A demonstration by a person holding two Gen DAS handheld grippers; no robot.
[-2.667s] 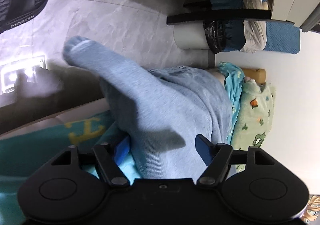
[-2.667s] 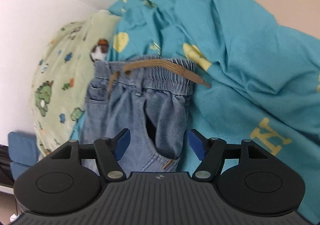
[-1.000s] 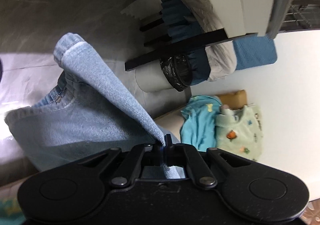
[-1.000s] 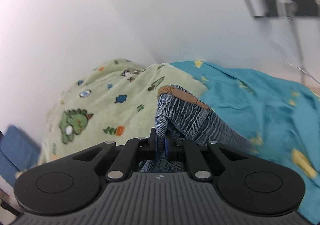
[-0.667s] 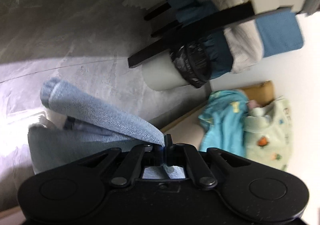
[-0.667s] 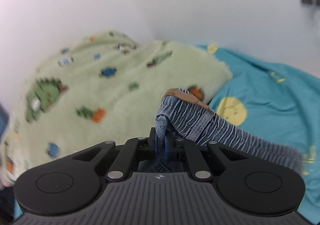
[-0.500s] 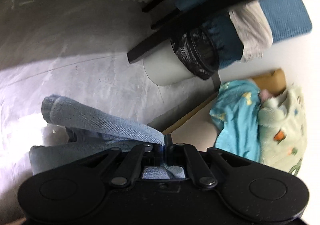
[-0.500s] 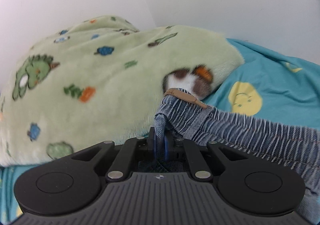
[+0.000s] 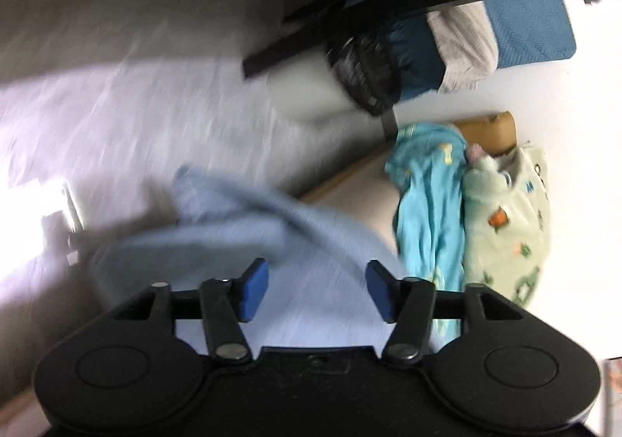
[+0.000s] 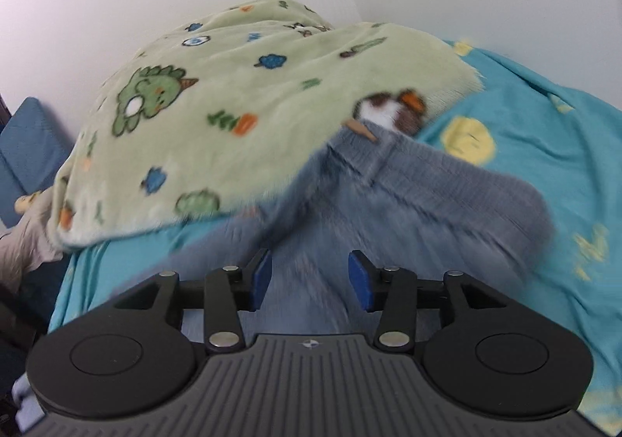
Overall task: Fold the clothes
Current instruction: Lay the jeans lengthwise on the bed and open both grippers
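Writing is scarce: yellow letter shapes on the teal sheet (image 9: 427,196) are too blurred to read, and a small "M"-like mark sits on the green blanket (image 9: 509,211) at right of the left wrist view; no brand is legible.

Jeans (image 10: 408,196) are light blue denim, motion-blurred in both views. In the right wrist view they fill the centre and lower middle of the frame, lying on the teal sheet (image 10: 544,149) with the gathered elastic waistband and a tan drawstring tip toward the upper centre, touching the edge of the green dinosaur-print blanket (image 10: 233,95). In the left wrist view the jeans (image 9: 280,242) spread across the lower centre, one leg reaching toward the centre left over the grey floor (image 9: 136,107).

Left gripper (image 9: 317,291) has its blue pads (image 9: 254,287) spread wide apart, released, with denim showing in the gap but not pinched. Right gripper (image 10: 310,277) is likewise spread, blue pads (image 10: 359,279) apart, holding nothing, denim directly beyond them.

Containers: a pale cylindrical bin (image 9: 315,95) lined with a black bag (image 9: 365,72) lies in the upper centre of the left wrist view; its contents cannot be seen. Beside it, at upper right, blue and grey fabric (image 9: 466,48) hangs over a dark-framed chair (image 9: 369,13).
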